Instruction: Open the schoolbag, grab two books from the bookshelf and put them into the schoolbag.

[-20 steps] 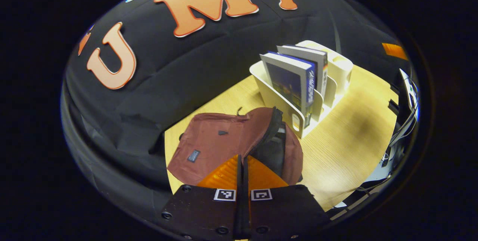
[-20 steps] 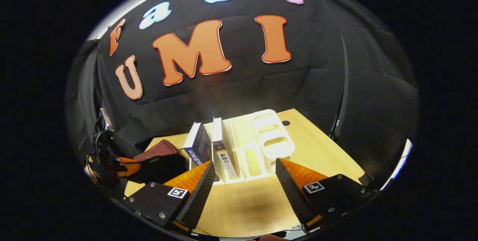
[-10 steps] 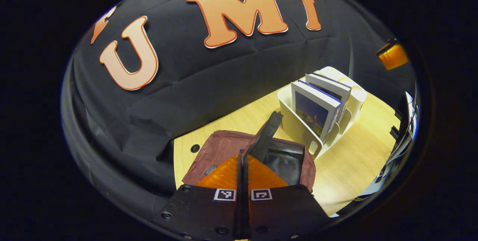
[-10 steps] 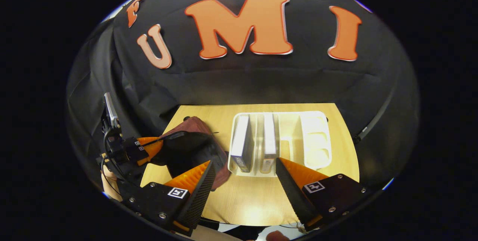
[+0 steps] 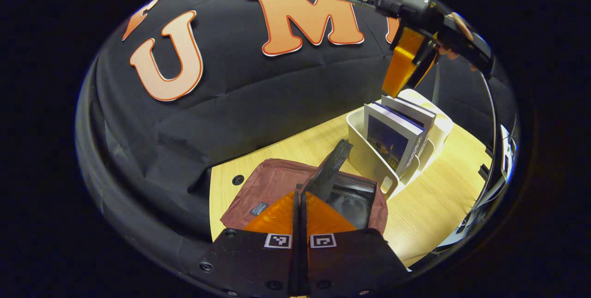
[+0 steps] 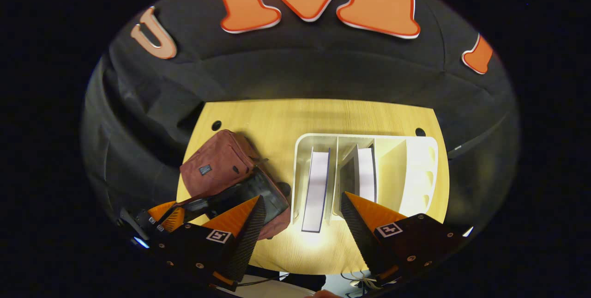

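Note:
The maroon schoolbag (image 5: 272,182) lies on the wooden table with its mouth open and its dark lining (image 5: 353,198) showing. My left gripper (image 5: 300,194) is shut on the bag's zipper-edged flap (image 5: 330,168) and holds it up. Two books (image 5: 390,138) stand in the white bookshelf (image 5: 369,159) to the bag's right. My right gripper (image 6: 302,196) hovers open above the shelf and looks straight down. Below it the left book's (image 6: 317,187) top edge lies between its fingers, and the second book (image 6: 367,173) stands one slot to the right. The right gripper (image 5: 406,64) hangs over the books.
The bookshelf's (image 6: 415,168) right compartments hold no books. The schoolbag (image 6: 217,164) lies left of the shelf, with the left gripper (image 6: 168,212) at its near edge. The black cloth wall runs along the table's (image 6: 277,118) far side. Cables hang off the table's right edge (image 5: 480,196).
My right gripper has risen and tipped downward, so it now looks straight down on the books. It has come into the left gripper view above the shelf. The left gripper still holds the flap.

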`<state>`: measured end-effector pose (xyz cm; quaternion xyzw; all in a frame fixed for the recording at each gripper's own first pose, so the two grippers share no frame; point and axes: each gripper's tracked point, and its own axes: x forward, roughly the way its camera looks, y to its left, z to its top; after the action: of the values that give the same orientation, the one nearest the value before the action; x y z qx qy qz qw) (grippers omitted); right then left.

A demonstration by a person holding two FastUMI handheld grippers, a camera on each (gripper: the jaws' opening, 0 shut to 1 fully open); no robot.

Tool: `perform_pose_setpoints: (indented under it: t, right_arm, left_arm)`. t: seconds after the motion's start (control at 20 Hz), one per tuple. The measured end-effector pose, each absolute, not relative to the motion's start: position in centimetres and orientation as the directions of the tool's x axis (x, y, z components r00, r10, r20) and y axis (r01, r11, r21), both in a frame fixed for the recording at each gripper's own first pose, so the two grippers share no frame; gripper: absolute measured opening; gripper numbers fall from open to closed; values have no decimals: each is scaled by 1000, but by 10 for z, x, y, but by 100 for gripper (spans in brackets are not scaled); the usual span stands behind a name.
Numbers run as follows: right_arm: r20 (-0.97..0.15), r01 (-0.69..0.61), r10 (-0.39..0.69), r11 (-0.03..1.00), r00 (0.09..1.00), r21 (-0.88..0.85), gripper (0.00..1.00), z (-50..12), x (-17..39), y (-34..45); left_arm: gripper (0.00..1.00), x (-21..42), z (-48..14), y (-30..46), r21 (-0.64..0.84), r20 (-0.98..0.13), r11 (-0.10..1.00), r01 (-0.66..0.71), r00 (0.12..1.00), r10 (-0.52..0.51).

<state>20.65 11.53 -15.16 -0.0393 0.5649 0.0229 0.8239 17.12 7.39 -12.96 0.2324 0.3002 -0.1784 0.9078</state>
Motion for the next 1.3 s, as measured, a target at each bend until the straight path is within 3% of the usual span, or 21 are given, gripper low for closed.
perform_pose_setpoints:
  t: [0.45,0.5,0.55,0.6,0.65,0.7,0.75,0.8,0.9,0.95,1.0,1.3]
  right_arm:
    - [-971,4,-85,996,224,-86,97,-226,224,98]
    - [-973,9,-88,996,213,-88,100,-233,224,97]
    - [-977,13,-85,996,197,-84,88,-240,221,97]
    - [-980,18,-80,997,184,-77,87,-246,220,96]
    - [-981,25,-83,996,175,-80,69,-252,221,95]
    - [-981,31,-85,996,172,-81,76,-256,221,93]
    - [-981,53,-89,995,172,-81,51,-259,221,92]
    - [-977,76,-92,994,193,-78,43,-265,224,93]
    - [-971,88,-98,993,220,-80,38,-251,228,93]
    - [-969,94,-93,993,228,-73,48,-248,227,92]
    - [-969,95,-77,994,233,-56,37,-242,225,95]
    - [-946,63,-75,996,316,-57,36,-187,216,101]
  left_arm:
    - [1,175,-140,81,291,-643,838,462,743,-186]
    - [1,175,-141,81,290,-645,838,462,742,-186]
    - [1,175,-141,82,291,-645,839,460,742,-184]
    - [1,175,-142,82,292,-647,838,460,741,-182]
    - [1,175,-144,83,292,-649,839,460,740,-180]
    - [1,173,-143,83,292,-651,838,461,737,-179]
    - [1,173,-145,83,292,-655,837,462,735,-177]
    - [1,172,-146,84,293,-658,836,465,732,-176]
    - [1,172,-144,83,301,-654,833,465,736,-175]
    - [1,173,-144,82,303,-654,833,464,737,-172]
    - [1,172,-144,83,305,-653,833,461,738,-169]
    - [1,167,-144,80,303,-654,830,468,736,-176]
